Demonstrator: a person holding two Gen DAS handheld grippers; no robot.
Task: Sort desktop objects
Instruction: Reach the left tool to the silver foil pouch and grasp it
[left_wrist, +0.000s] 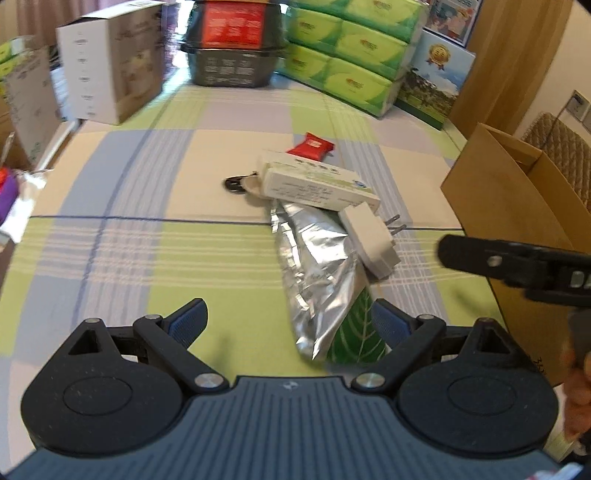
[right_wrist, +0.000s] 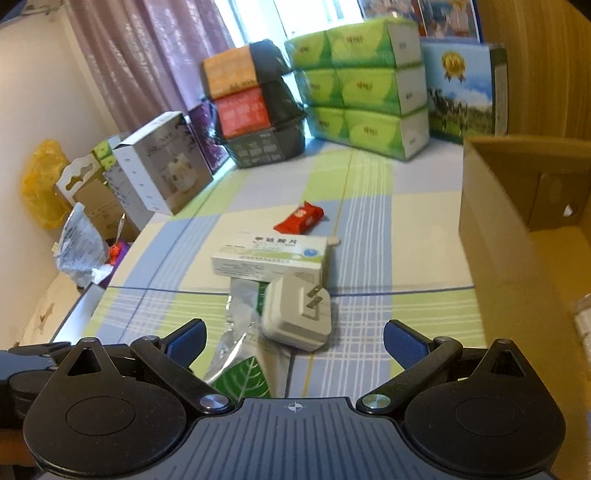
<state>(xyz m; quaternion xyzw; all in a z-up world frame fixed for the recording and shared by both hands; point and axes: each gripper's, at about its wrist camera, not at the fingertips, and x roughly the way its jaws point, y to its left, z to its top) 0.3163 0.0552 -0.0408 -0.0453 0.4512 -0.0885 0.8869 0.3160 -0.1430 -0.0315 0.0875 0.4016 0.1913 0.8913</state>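
Both sets of fingers spread, empty. White plug-in charger block (right_wrist: 297, 319) dead ahead between right gripper (right_wrist: 295, 341) fingers, prongs up, resting on crinkled silver foil pouch (left_wrist: 314, 258). Pouch's long axis runs away from left gripper (left_wrist: 288, 321). Right nearer charger.

Print on medicine box (right_wrist: 271, 254) seemingly illegible
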